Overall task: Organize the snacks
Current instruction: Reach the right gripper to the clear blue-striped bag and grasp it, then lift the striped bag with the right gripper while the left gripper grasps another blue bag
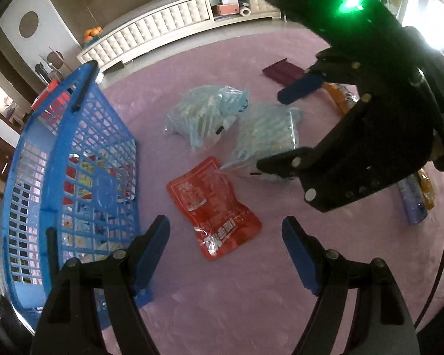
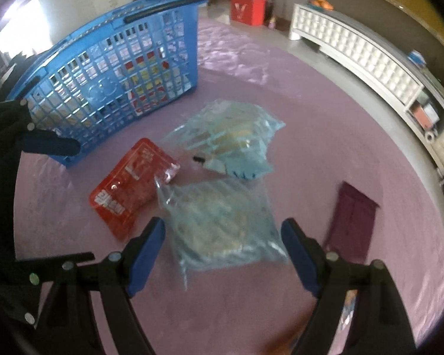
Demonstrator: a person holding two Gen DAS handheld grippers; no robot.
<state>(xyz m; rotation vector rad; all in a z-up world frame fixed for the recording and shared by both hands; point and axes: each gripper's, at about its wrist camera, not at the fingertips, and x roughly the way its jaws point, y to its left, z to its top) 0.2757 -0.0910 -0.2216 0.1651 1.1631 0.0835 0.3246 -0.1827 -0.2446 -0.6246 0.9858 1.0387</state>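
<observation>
A red snack pouch (image 1: 214,207) lies on the purple mat, just ahead of my open, empty left gripper (image 1: 226,236). Two clear bluish bags of snacks (image 1: 207,112) (image 1: 266,134) lie beyond it. A blue mesh basket (image 1: 74,159) stands to the left with several packets inside. My right gripper (image 2: 223,244) is open and empty, hovering over the nearer bluish bag (image 2: 222,222); the red pouch (image 2: 130,186) and the other bag (image 2: 231,136) lie beyond it, with the basket (image 2: 112,68) behind. The right gripper also shows in the left wrist view (image 1: 284,127), above that bag.
A maroon packet (image 1: 281,72) (image 2: 352,219) lies on the mat to the right. Orange and purple packets (image 1: 417,198) lie at the far right. A white tufted cabinet (image 1: 151,32) (image 2: 370,56) lines the wall. A red box (image 2: 247,7) stands behind the basket.
</observation>
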